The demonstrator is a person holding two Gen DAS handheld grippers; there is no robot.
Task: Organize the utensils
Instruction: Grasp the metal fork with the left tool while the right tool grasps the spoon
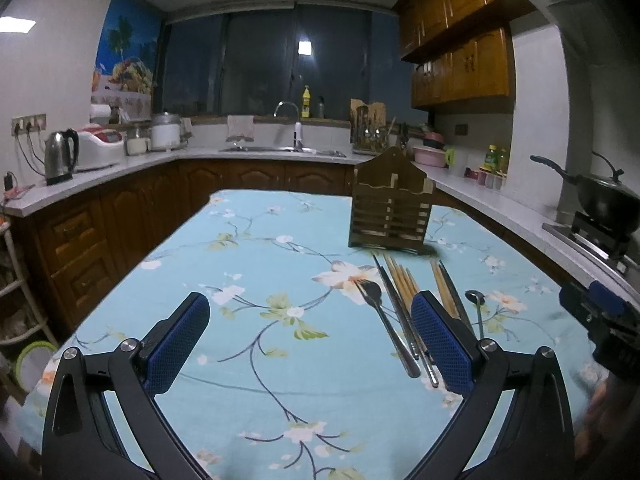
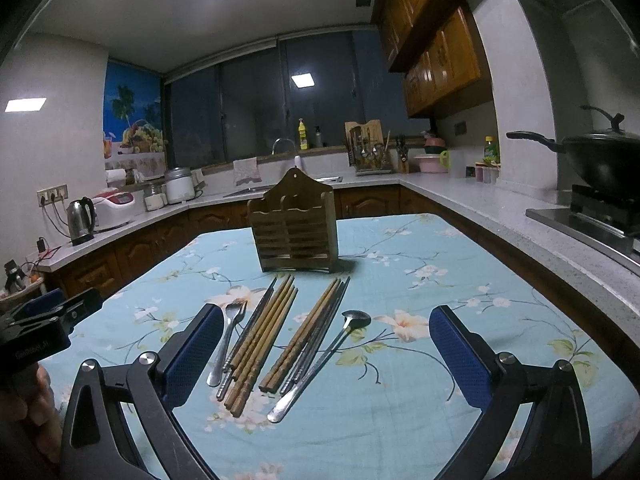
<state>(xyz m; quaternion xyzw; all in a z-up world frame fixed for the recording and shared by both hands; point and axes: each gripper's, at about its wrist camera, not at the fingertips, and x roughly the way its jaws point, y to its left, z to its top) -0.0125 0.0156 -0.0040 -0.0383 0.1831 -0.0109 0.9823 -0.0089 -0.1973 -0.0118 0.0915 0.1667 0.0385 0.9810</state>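
Utensils in row on floral tablecloth (image 2: pixel 400 400), handles toward viewer for easy pickup: fork (image 2: pixel 228 340), wooden chopsticks (image 2: pixel 264 340), metal chopsticks (image 2: pixel 320 340), spoon (image 2: pixel 320 364). Wooden holder (image 2: pixel 294 228) upright at 12 o'clock, empty. Left gripper (image 1: pixel 308 344) released, empty. Right gripper (image 2: pixel 328 356) released, straddling row.

At three o'clock we see the right gripper (image 1: pixel 600 320) blurred, its fingers cut off by the edge.
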